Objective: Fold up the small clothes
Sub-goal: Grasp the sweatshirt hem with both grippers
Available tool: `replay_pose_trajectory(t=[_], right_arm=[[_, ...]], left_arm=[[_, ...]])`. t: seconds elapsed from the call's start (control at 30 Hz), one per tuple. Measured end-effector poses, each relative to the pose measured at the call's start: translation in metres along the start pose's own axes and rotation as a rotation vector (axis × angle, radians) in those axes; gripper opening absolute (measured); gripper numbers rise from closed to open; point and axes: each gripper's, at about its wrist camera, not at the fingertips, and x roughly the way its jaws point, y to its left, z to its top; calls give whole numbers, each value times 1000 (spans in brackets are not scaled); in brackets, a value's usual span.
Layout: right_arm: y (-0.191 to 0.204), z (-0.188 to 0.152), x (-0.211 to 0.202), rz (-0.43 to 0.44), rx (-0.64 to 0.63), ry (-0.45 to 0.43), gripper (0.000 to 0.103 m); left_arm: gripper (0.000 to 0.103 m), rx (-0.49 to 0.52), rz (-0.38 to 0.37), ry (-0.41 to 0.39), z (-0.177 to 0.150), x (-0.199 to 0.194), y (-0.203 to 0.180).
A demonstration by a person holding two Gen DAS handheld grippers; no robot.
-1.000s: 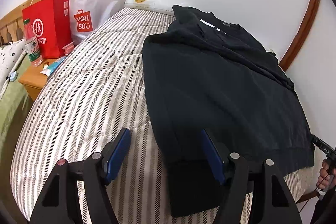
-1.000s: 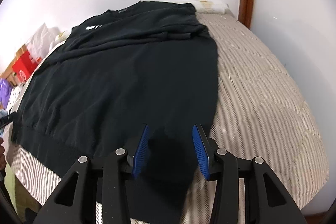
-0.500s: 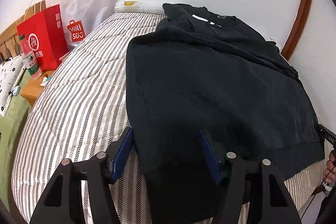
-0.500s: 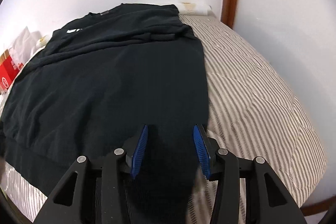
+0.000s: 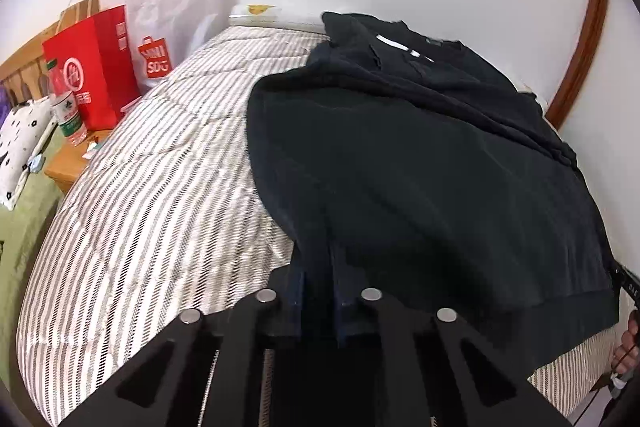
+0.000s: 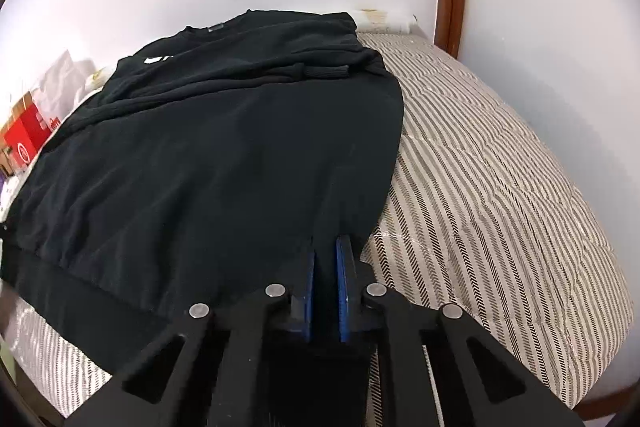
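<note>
We had both tools pinched onto the near hem of the black sweatshirt point(image 5: 420, 167), which lay spread flat on the striped bed cover point(image 5: 152, 179) and stretched away ahead of us toward the wall. The left gripper point(image 5: 318, 287) had its blue pads pressed together on the hem corner at its own side, and the right gripper point(image 6: 325, 279) was clamped the same way on the opposite corner, cloth bunched between its pads. We judged this a matched hold, one corner each, so the bottom edge could be lifted evenly and carried forward over the chest. The sleeves were already tucked across the far part of the body, beyond our fingers. Red and white shopping bags point(image 5: 120, 67) stood off to the left gripper's outer side.
</note>
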Motion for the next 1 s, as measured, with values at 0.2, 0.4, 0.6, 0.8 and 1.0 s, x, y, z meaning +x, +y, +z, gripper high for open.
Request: replay_pose_trajectory(t=[0.2,0.4,0.6,0.8,1.0], right_arm=[[-14,0,-16,35,21,-7,6],[-18,1,-36,24,4,-19,6],[-26,-2,-61,31,8,-27,6],[-30,1,-80,45,25,-73,6],[-22,25,-82,58,50,-134,6]], left_arm=[[7,-12,-28,-8,-12,-12,5],[7,1,-79,-12,-24,-30,4],[7,3,-124,-44,-40,-62,-4],[7,56,-103,-128,-30,-87,-27],[7,72,-111,-191,2,-89,-41]])
